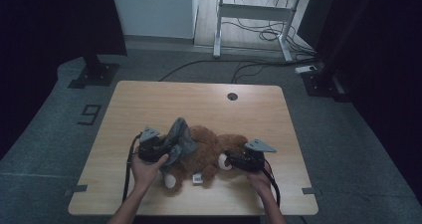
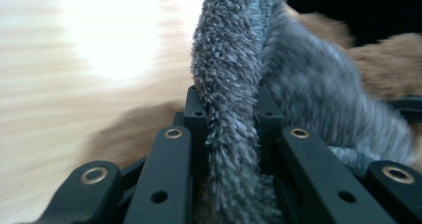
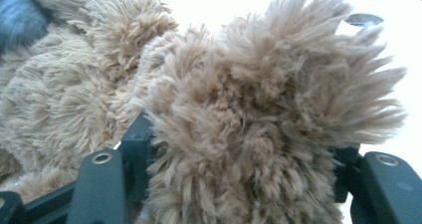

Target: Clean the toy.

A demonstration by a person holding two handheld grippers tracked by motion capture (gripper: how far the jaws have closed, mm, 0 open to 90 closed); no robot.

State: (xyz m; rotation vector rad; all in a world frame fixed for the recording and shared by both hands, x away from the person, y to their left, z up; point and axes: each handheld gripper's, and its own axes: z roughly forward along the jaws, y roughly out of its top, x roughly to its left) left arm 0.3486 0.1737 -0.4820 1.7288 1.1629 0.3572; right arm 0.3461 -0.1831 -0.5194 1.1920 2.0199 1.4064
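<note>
A brown plush teddy bear (image 1: 206, 149) lies on the near middle of the wooden table (image 1: 199, 104). A grey fuzzy cloth (image 1: 180, 137) is draped over the bear's left part. My left gripper (image 1: 170, 152) is at the bear's left, shut on a fold of the grey cloth (image 2: 234, 59), which stands pinched between its jaws (image 2: 231, 112). Brown fur (image 2: 388, 64) shows behind that fold. My right gripper (image 1: 230, 160) is at the bear's right end, shut on a tuft of the bear's fur (image 3: 259, 114). The grey cloth (image 3: 20, 15) shows at the far left of the right gripper view.
A round cable hole (image 1: 232, 96) sits near the table's far edge. On the floor beyond stand a white desk frame (image 1: 254, 15) with loose cables (image 1: 268, 35), and dark stand bases at left (image 1: 94, 74) and right (image 1: 323, 82).
</note>
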